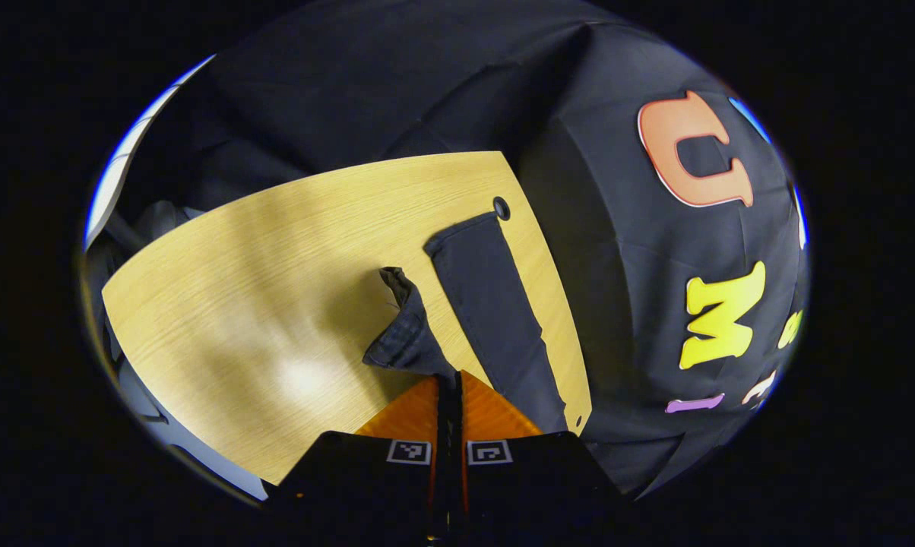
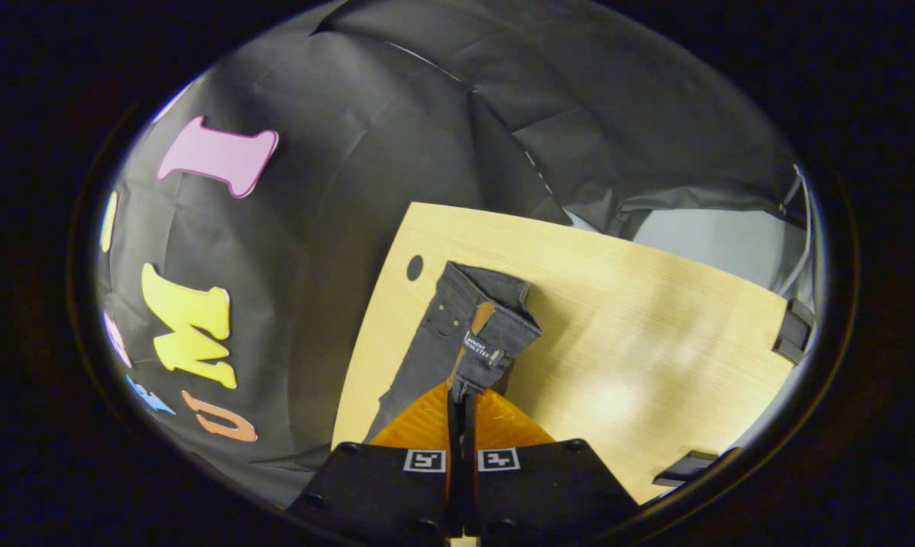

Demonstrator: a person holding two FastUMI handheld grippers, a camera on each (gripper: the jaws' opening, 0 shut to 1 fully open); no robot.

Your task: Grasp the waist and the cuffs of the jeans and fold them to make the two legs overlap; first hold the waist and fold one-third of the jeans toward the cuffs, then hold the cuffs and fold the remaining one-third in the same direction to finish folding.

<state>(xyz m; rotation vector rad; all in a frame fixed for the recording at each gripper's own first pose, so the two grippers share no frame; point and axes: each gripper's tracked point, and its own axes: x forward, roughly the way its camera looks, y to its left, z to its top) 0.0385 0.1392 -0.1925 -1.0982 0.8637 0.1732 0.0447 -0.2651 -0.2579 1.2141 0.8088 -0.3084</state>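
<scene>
Now both grippers [image 1: 448, 380] [image 2: 461, 396] pinch lifted jeans [image 2: 457, 319] over a table [image 2: 655, 334] with 1 hole [image 2: 415, 267].

We see a light wooden table [image 1: 290, 251] with a round cable hole [image 1: 501, 207] near its corner; dark jeans [image 1: 495, 304] lie along the edge beside the hole, one end lifted off the wood.

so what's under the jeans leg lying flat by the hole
The flat jeans leg lies directly on the wooden table, near its round hole. The left gripper lifts the other cuff. What the cloth covers cannot be seen.
</scene>
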